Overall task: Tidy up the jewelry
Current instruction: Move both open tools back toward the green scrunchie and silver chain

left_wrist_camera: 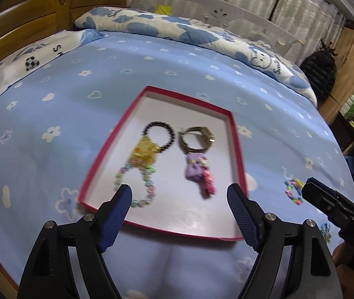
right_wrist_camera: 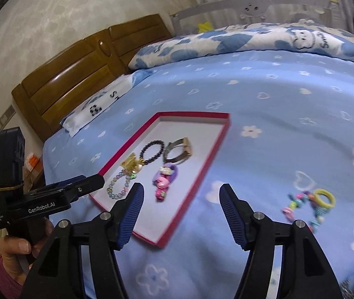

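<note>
A red-rimmed white tray (left_wrist_camera: pixel 188 94) lies on the blue bedspread; it also shows in the right wrist view (right_wrist_camera: pixel 194 115). In it lie a dark bead bracelet with a yellow charm (left_wrist_camera: pixel 145 150), a pastel bead bracelet (left_wrist_camera: pixel 137 194), a metal watch (left_wrist_camera: pixel 197 137) and a purple and pink charm (left_wrist_camera: pixel 198 172). A colourful bead bracelet (left_wrist_camera: pixel 293 190) lies on the bedspread right of the tray, also in the right wrist view (right_wrist_camera: pixel 306 205). My left gripper (left_wrist_camera: pixel 179 196) is open and empty over the tray's near edge. My right gripper (right_wrist_camera: pixel 180 196) is open and empty above the tray's right edge.
The blue flowered bedspread (left_wrist_camera: pixel 52 94) covers the bed. A folded blue-and-white quilt (left_wrist_camera: pixel 177 30) lies at the far side, a pillow (left_wrist_camera: pixel 27 62) at the left by the wooden headboard (right_wrist_camera: pixel 77 69). A small silvery item (left_wrist_camera: pixel 325 231) lies at the right.
</note>
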`<state>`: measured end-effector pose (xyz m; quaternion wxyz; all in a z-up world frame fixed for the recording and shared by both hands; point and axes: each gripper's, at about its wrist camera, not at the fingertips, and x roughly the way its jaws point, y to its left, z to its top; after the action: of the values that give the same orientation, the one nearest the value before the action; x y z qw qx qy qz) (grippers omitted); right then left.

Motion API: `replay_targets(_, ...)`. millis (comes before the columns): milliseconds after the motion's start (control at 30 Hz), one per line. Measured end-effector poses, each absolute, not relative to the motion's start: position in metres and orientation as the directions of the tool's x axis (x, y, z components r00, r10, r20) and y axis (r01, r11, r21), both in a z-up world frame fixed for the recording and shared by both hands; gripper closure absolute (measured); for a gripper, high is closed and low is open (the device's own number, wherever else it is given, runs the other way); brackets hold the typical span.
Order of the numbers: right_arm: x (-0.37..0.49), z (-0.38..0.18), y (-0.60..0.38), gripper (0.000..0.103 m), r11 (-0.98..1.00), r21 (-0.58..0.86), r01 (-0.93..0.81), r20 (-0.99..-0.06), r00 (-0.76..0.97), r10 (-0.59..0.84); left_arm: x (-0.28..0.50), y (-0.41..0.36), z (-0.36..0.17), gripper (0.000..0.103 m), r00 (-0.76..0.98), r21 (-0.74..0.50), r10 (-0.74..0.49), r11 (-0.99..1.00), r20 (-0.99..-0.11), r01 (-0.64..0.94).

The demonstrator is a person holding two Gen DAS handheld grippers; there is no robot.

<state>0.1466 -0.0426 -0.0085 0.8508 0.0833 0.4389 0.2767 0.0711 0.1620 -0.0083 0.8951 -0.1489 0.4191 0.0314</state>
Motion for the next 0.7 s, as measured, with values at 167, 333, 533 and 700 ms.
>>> replay_targets(167,0.133,0.001,-0.078,0.037,0.860,0.373,-0.349,-0.695,0.509,0.508,0.067,0.143,0.002,0.023,0.654,-0.248,-0.104,0.960,-0.749,-0.132)
replay_targets(333,0.120,0.013,-0.107,0.035,0.884,0.346,-0.313,-0.688,0.556,0.466,0.063,0.126,0.008,0.022,0.657,-0.248,-0.130,0.965,-0.743,-0.089)
replay_targets(533,0.104,0.020,-0.140,0.033,0.903,0.336,-0.268,-0.679,0.595,0.430,0.062,0.106,0.009,0.022,0.646,-0.239,-0.155,0.970,-0.748,-0.044)
replay_targets(700,0.094,0.019,-0.169,0.033,0.919,0.327,-0.221,-0.685,0.614,0.392,0.066,0.088,0.009,0.022,0.634,-0.228,-0.168,0.974,-0.755,-0.013)
